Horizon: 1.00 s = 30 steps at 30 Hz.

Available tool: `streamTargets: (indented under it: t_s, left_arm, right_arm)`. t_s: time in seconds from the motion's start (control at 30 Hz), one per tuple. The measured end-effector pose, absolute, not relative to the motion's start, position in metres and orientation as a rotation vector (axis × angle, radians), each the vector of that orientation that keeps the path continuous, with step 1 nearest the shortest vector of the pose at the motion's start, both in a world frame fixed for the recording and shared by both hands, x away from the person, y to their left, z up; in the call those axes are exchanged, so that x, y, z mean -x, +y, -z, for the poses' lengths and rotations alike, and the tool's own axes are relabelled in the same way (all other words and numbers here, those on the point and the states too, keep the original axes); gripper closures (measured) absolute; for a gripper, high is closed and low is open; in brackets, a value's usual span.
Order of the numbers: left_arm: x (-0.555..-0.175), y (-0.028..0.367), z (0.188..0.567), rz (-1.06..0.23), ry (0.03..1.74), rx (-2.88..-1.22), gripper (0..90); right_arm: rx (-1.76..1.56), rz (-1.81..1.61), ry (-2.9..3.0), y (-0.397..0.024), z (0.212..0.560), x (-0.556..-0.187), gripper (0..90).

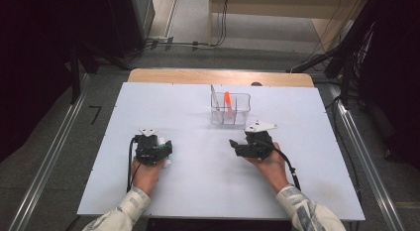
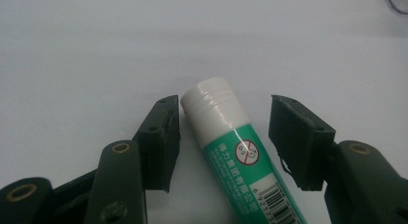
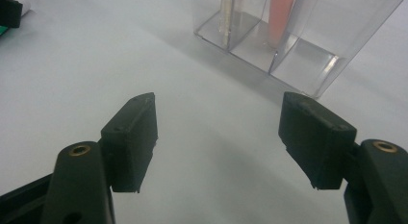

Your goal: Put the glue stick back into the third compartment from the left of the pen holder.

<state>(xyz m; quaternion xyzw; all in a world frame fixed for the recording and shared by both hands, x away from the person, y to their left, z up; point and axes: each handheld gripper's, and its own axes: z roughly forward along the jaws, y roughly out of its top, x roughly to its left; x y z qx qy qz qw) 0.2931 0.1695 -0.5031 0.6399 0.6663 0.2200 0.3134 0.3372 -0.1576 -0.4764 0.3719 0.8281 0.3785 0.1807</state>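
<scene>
Left hand-held gripper (image 2: 223, 137): half-open, astride glue stick (image 2: 231, 147), not pressing | right hand-held gripper (image 3: 219, 132): wide, empty | risk: round stick rolls off counter's (image 1: 208, 191) left side.

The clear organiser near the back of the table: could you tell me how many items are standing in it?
2. In the clear organiser, a pale, thin stick stands in the left compartment and an orange item in the next one; the right compartment looks empty.
</scene>
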Motion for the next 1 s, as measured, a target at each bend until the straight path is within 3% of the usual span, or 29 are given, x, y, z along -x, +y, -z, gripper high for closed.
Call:
streamTargets:
  t_s: [0.37, 0.6, 1.0]
  left_arm:
    - [-0.2892, 0.1625, 0.5036, -0.602, 1.751, -1.718, 50.4]
    - [-0.289, 0.1611, 0.5037, -0.631, 1.745, -1.744, 63.7]
    - [-0.2895, 0.1605, 0.5023, -0.623, 1.712, -1.769, 64.9]
  right_arm:
    - [-1.057, -1.067, 2.338, -0.1581, 0.4766, -0.3378, 28.4]
    - [-1.057, -1.072, 2.337, -0.1578, 0.4763, -0.3374, 28.5]
    - [-1.064, -1.069, 2.337, -0.1592, 0.4755, -0.3376, 28.9]
